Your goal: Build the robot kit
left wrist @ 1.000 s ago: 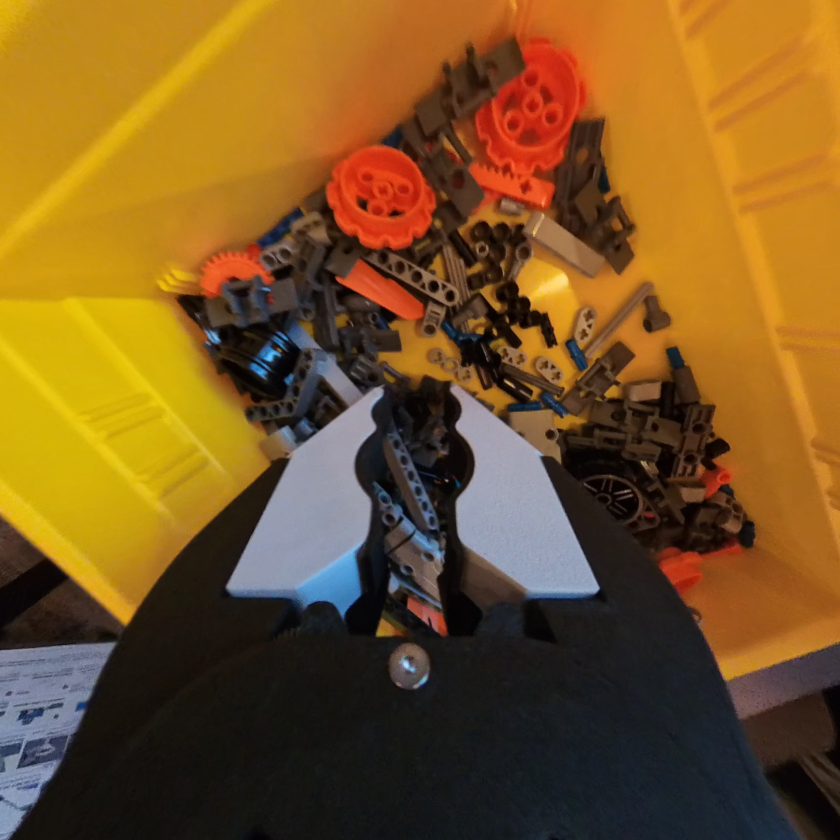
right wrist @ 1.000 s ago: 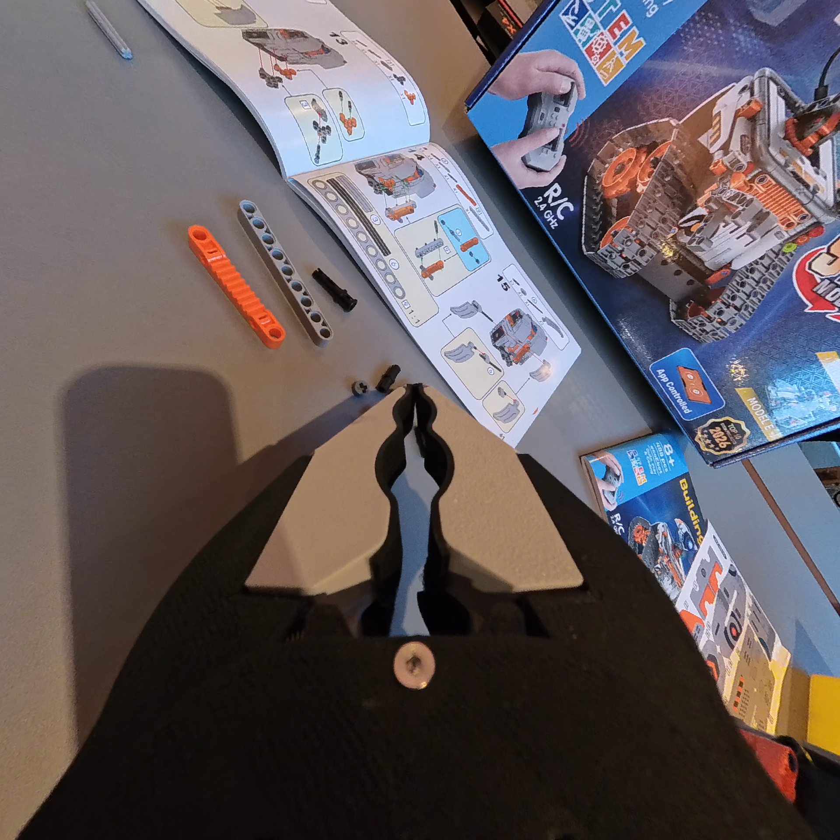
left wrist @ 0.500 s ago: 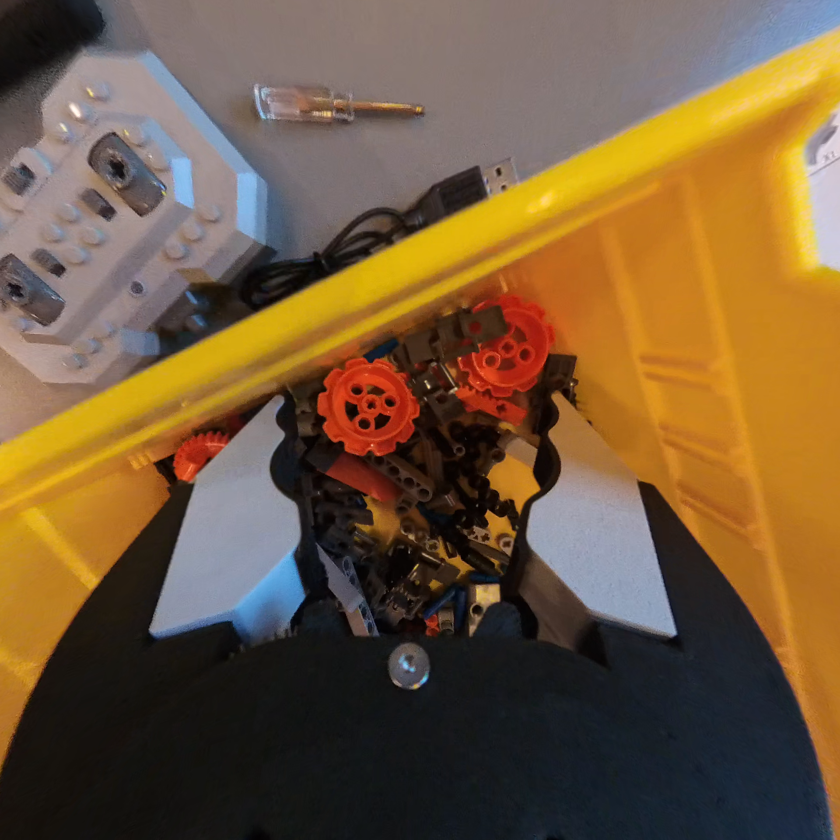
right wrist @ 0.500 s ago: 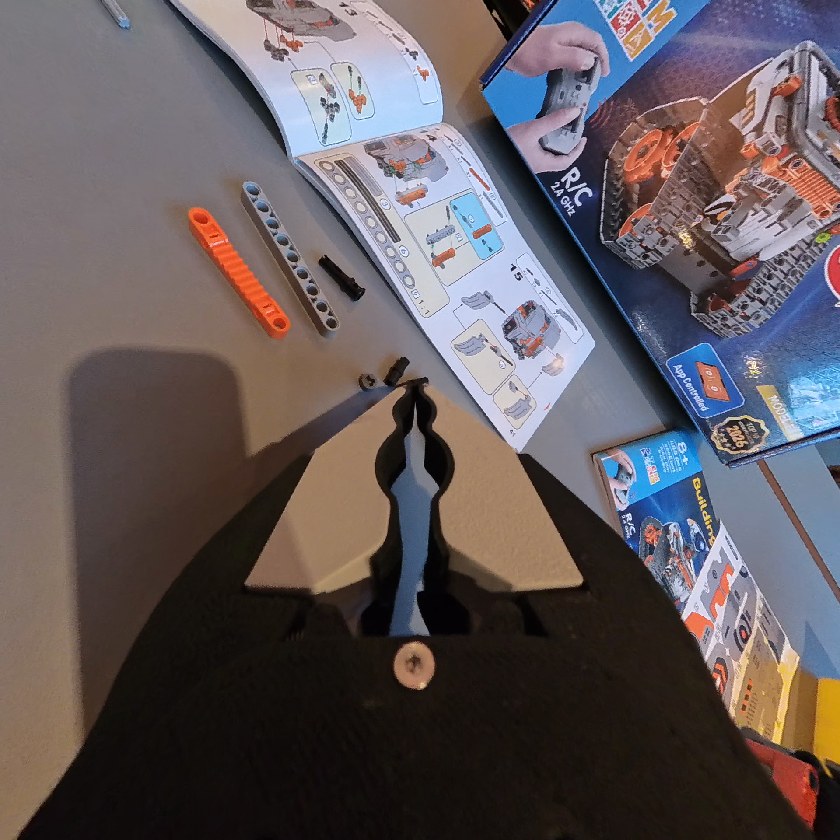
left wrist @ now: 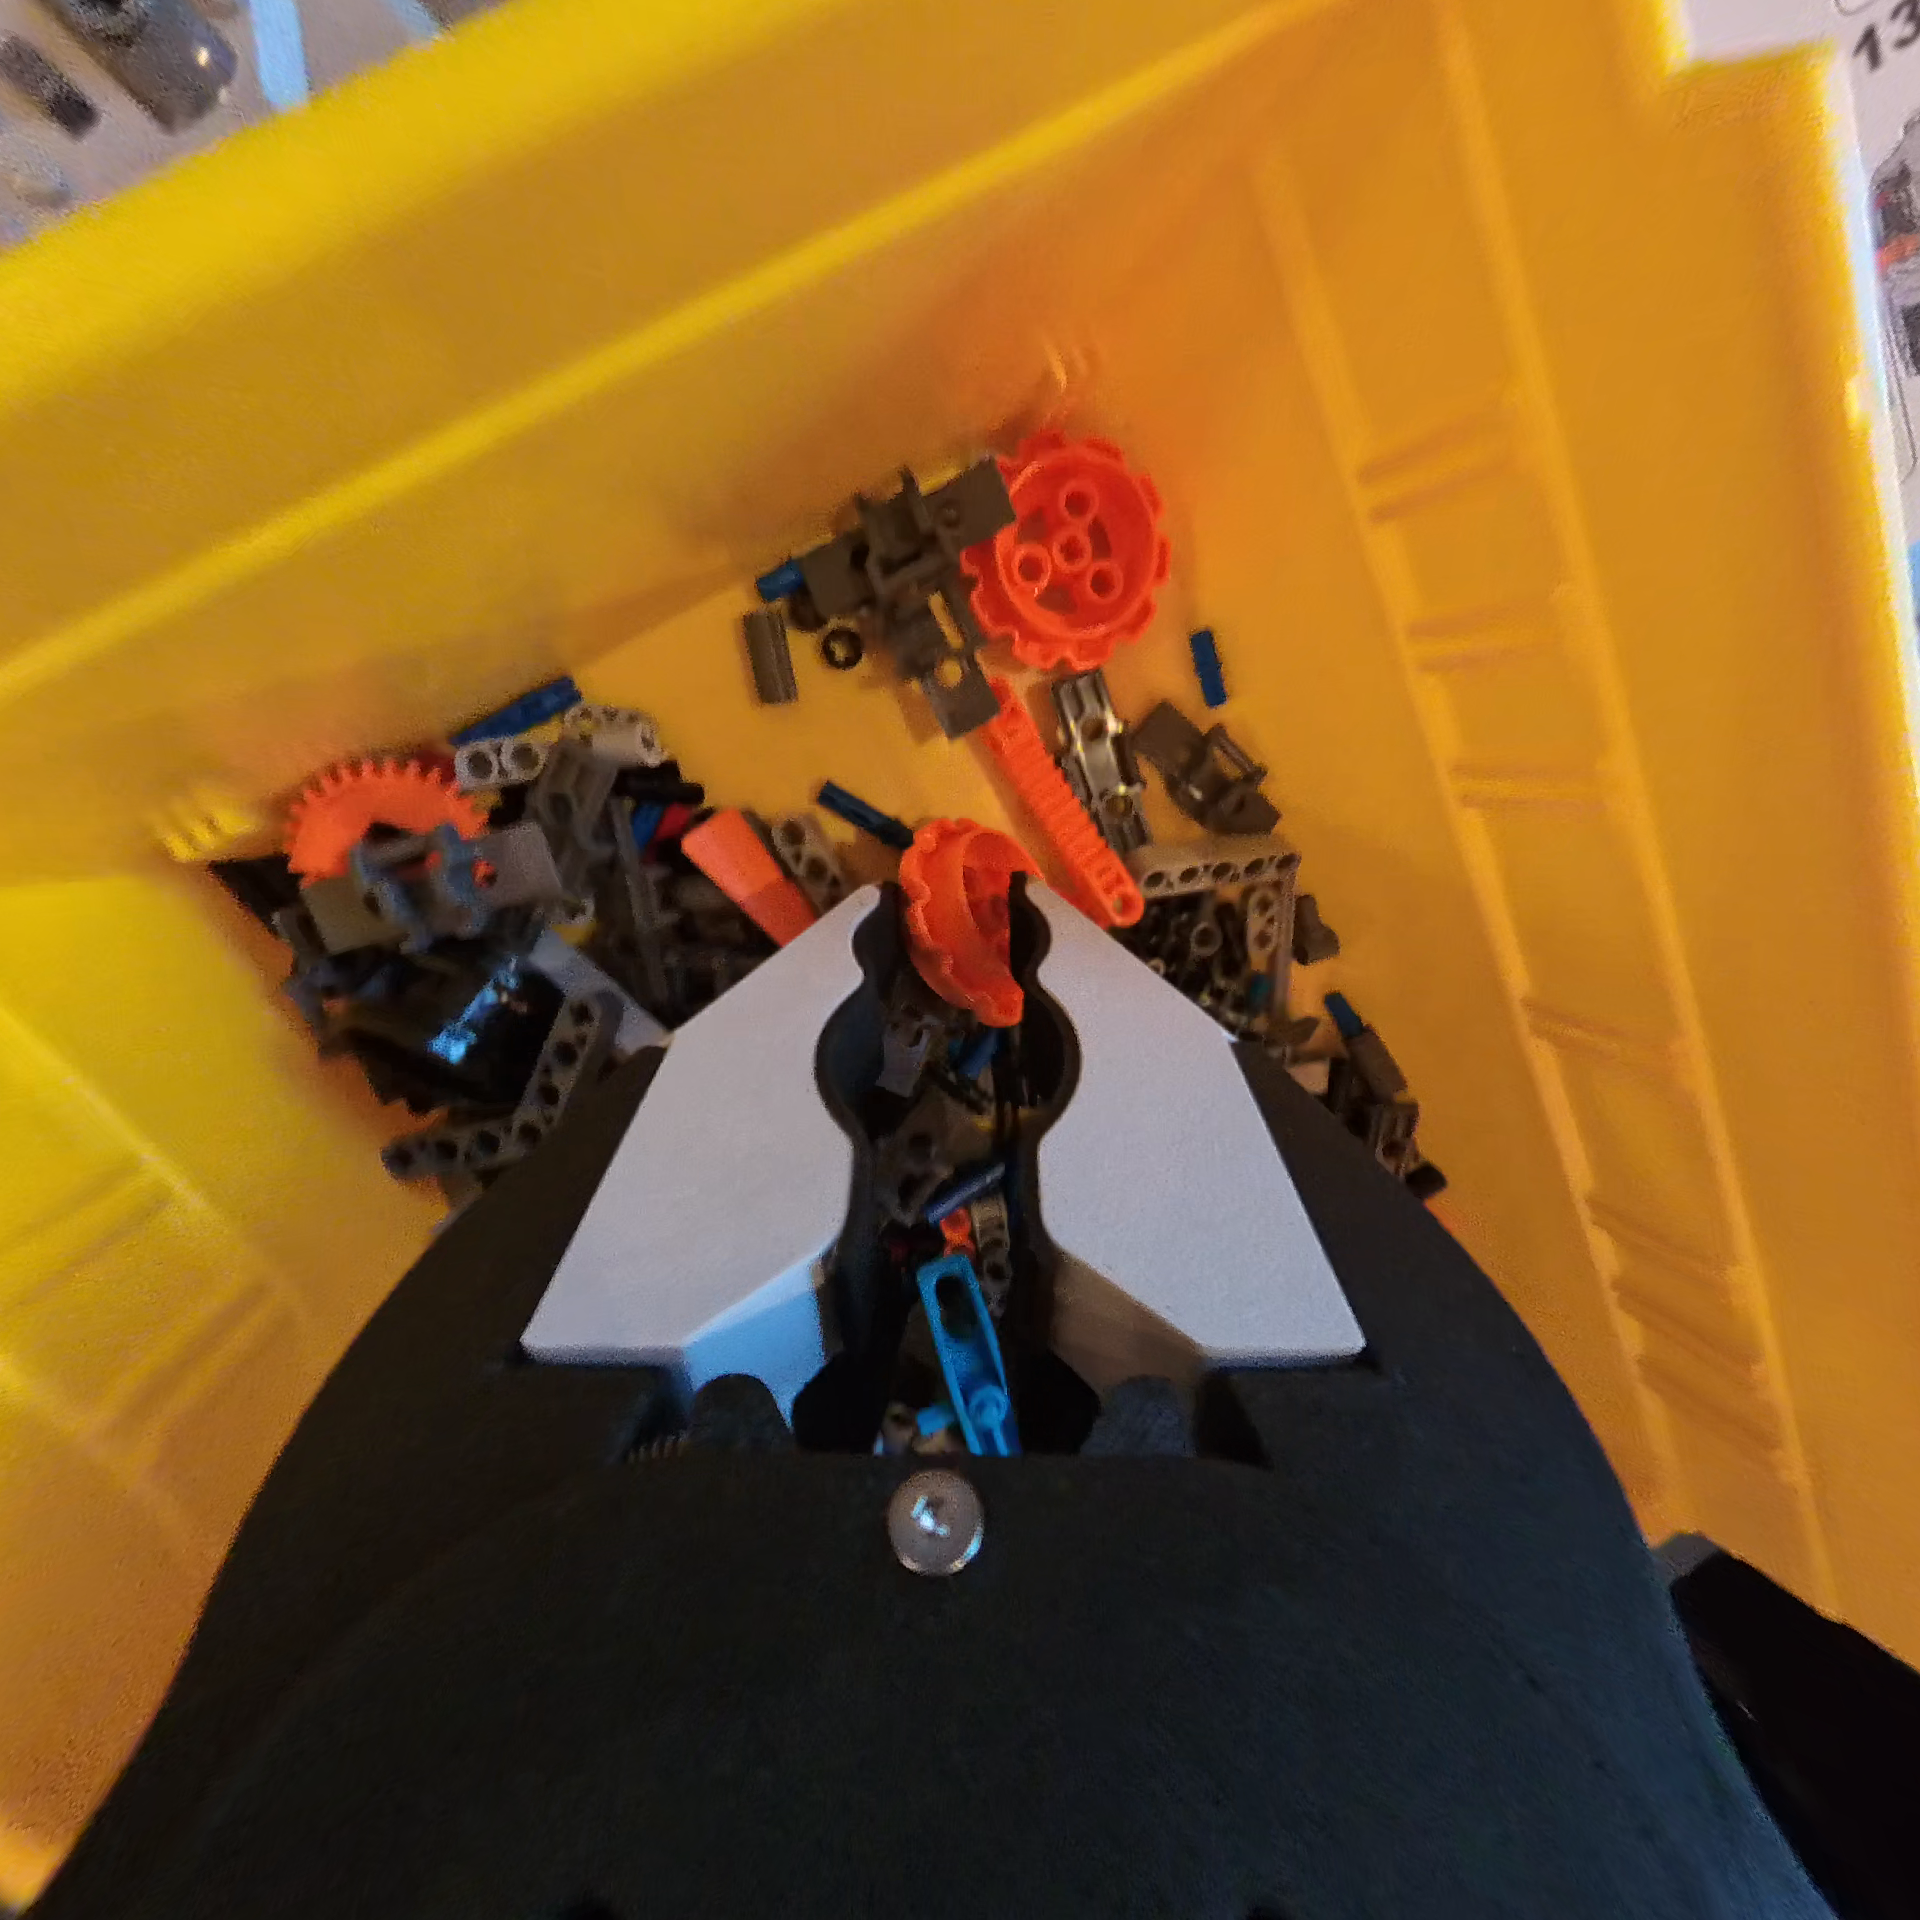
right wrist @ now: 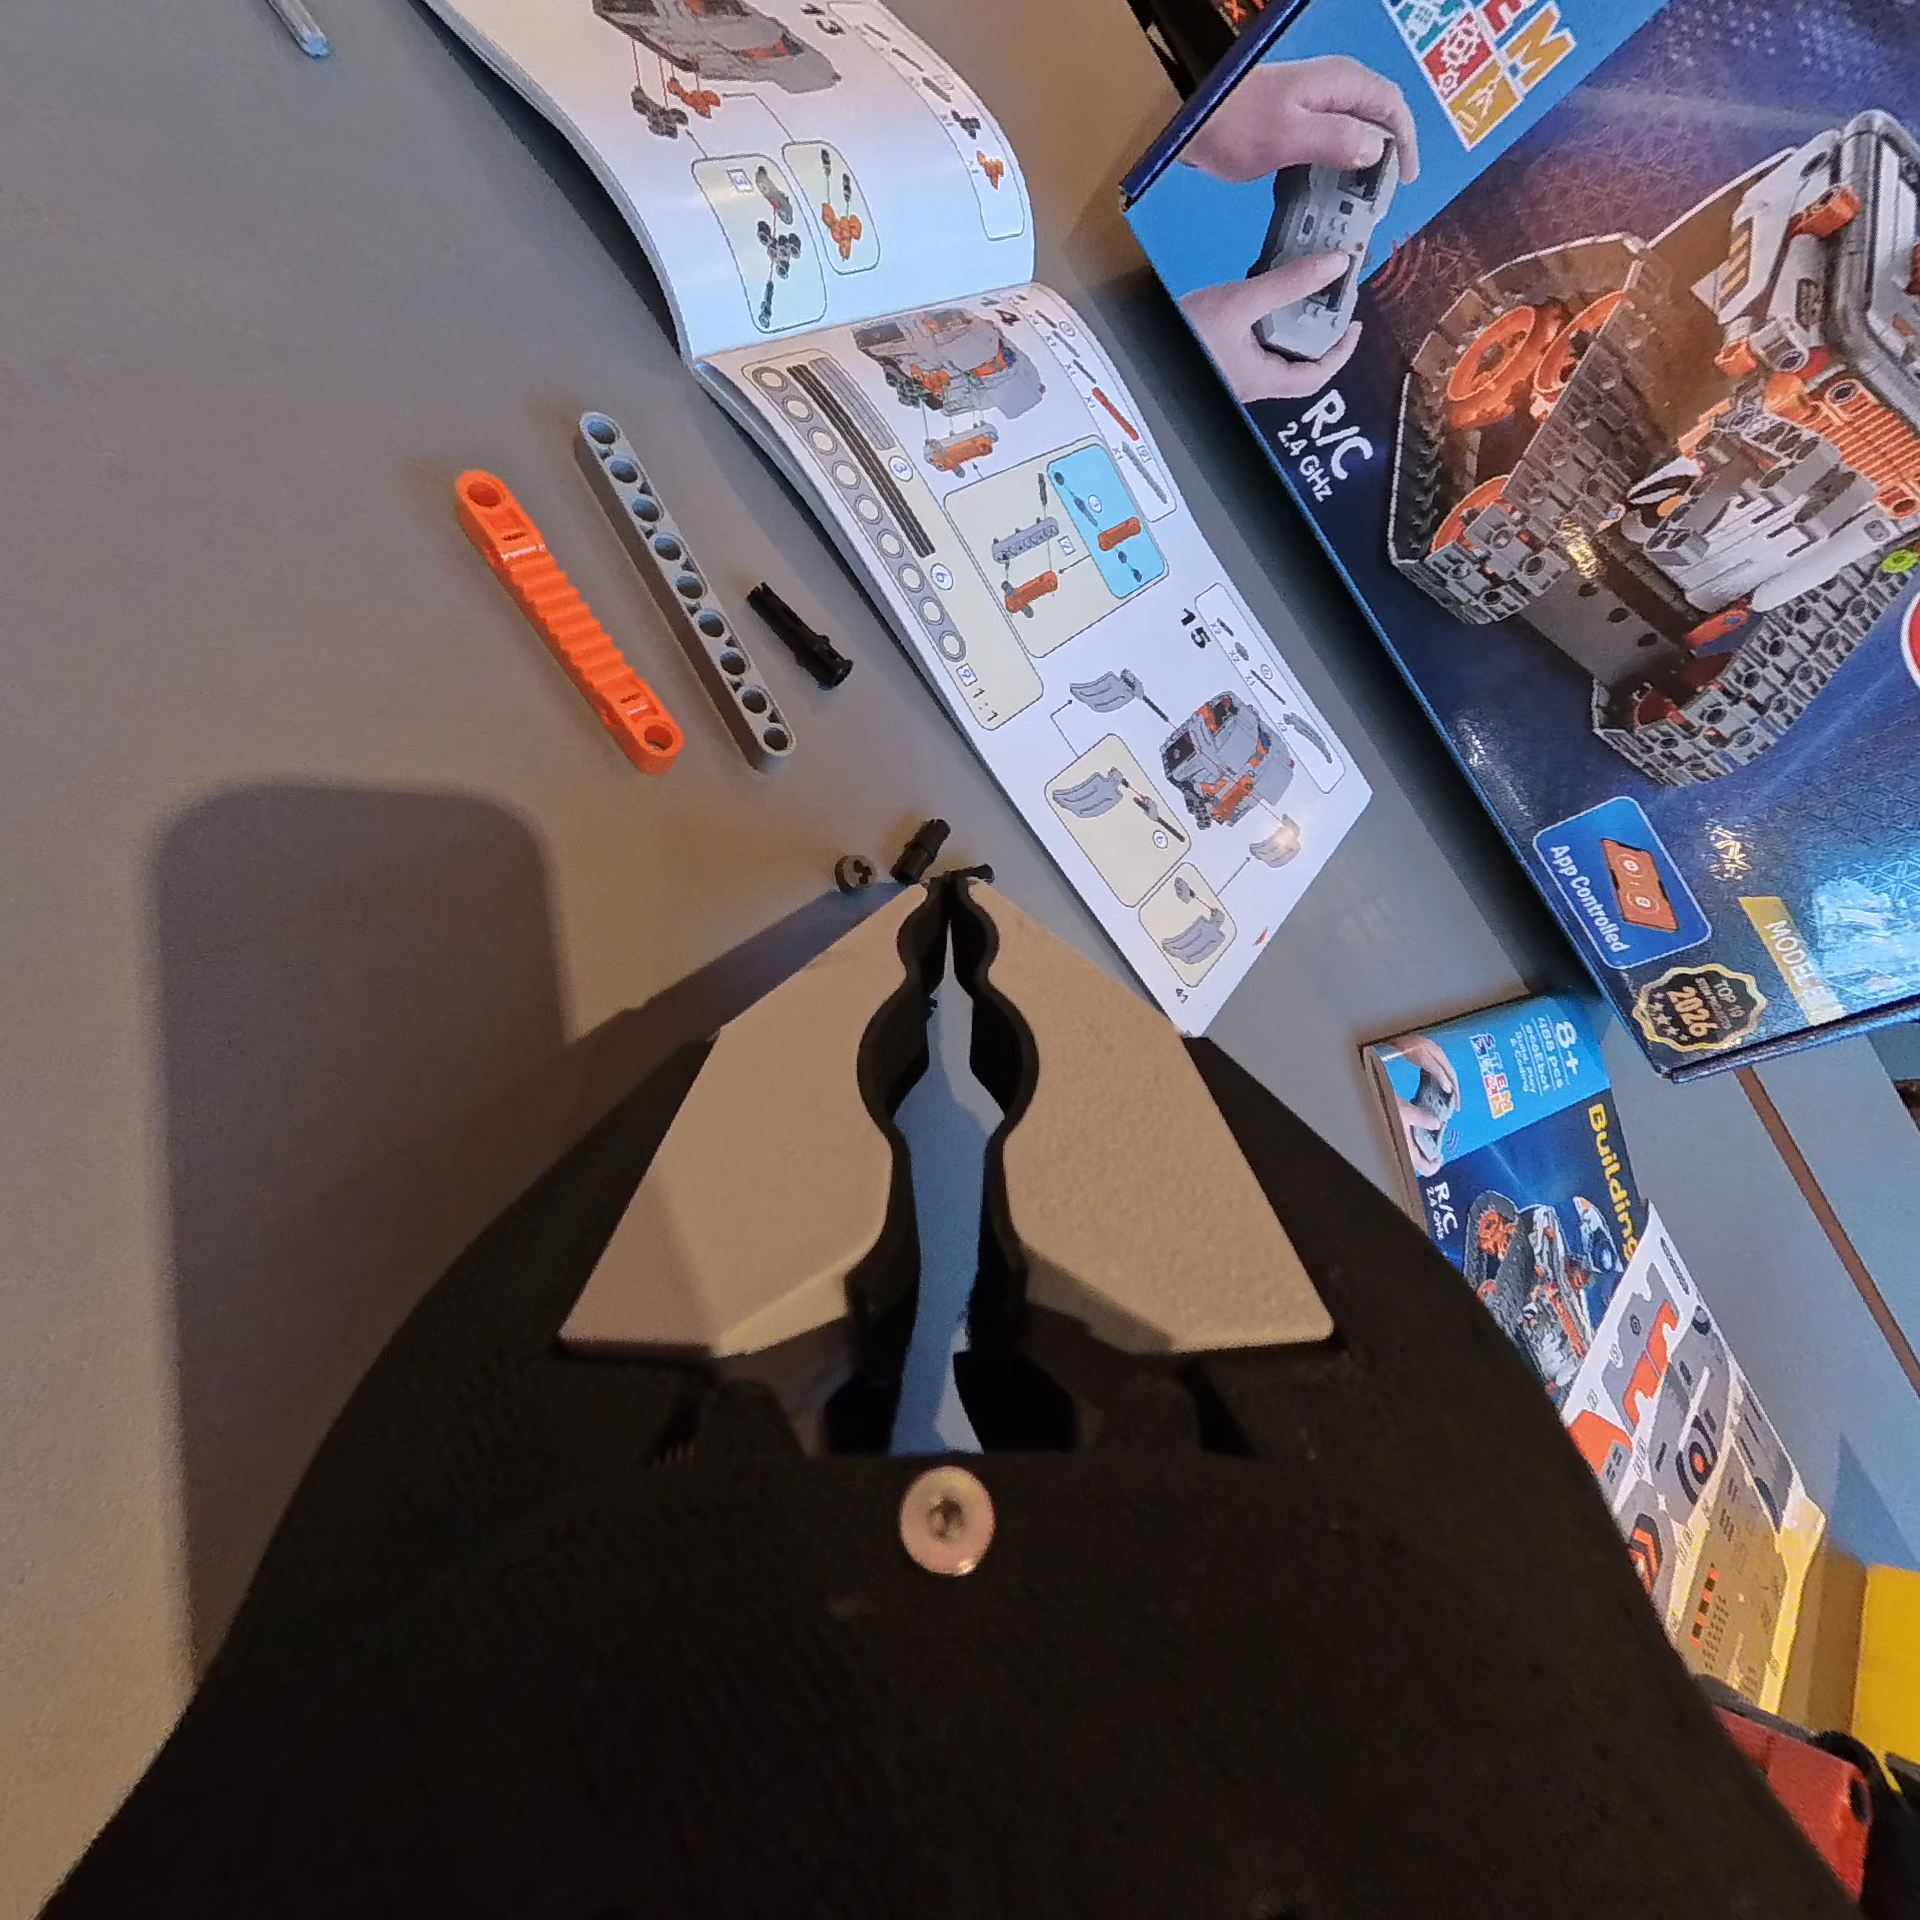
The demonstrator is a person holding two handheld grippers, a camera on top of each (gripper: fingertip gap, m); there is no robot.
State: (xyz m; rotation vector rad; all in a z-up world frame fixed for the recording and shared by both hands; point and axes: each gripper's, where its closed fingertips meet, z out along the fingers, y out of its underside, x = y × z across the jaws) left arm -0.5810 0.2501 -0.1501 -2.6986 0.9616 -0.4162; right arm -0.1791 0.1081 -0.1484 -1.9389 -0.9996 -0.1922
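Note:
In the left wrist view my left gripper (left wrist: 956,896) is inside a yellow bin (left wrist: 623,364) of loose building parts. It is shut on an orange sprocket wheel (left wrist: 961,935), which stands on edge between the fingertips. A second orange sprocket wheel (left wrist: 1070,551), an orange toothed beam (left wrist: 1055,805) and an orange gear (left wrist: 374,810) lie in the pile beyond. In the right wrist view my right gripper (right wrist: 954,883) hovers just above a grey table (right wrist: 260,416). Its jaws are closed on a small black pin (right wrist: 977,873) at the tips.
On the table ahead lie an orange toothed beam (right wrist: 566,621), a grey holed beam (right wrist: 681,592), a black pin (right wrist: 798,634), another short pin (right wrist: 920,836) and a small bush (right wrist: 854,871). An open instruction booklet (right wrist: 1039,623), a blue box (right wrist: 1610,468) and a small booklet (right wrist: 1558,1247) are to the right. About 9 centimetres separates my left fingertips from the orange gear (left wrist: 374,810).
The left gripper was open above the bin half a second ago; it has dropped in and closed on the orange sprocket wheel. The right gripper has barely moved.

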